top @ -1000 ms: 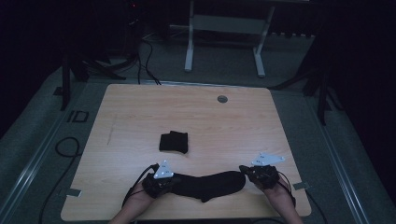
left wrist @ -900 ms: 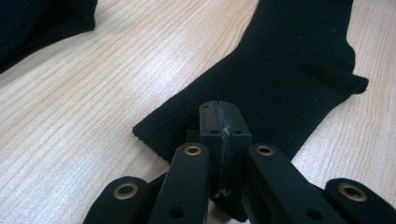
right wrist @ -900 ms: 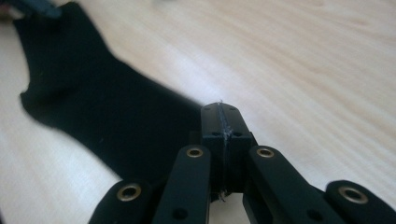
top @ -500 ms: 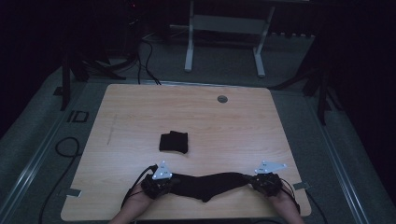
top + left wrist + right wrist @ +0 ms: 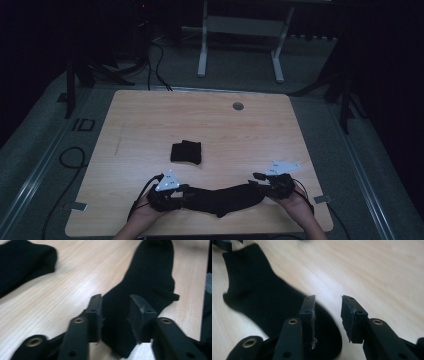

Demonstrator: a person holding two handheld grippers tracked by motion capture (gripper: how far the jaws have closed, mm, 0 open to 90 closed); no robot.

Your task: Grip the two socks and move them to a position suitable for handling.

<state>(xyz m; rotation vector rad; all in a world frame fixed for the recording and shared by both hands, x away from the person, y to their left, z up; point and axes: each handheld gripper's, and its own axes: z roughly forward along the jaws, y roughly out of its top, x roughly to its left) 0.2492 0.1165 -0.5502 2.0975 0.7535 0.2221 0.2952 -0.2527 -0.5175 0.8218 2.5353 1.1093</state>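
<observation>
A long black sock (image 5: 225, 197) lies flat along the table's near edge. My left gripper (image 5: 187, 192) is at its left end and my right gripper (image 5: 256, 180) at its right end. In the left gripper view the jaws (image 5: 116, 307) have just been opening; the sock (image 5: 150, 272) lies on the wood between them, with the pads off it. In the right gripper view the jaws (image 5: 328, 306) have also just been opening, with bare wood in the gap and the sock's end (image 5: 257, 297) under the left jaw.
A folded black sock (image 5: 186, 152) rests at the middle of the wooden table (image 5: 150, 120), also seen as a folded sock (image 5: 22, 262) in the left gripper view. A round grommet (image 5: 238, 106) sits near the far edge. Cables trail on the floor at the left.
Both grippers have let go of the sock's ends and their jaws now stand apart. The sock has settled slack on the table. The right gripper has shifted slightly inward.
</observation>
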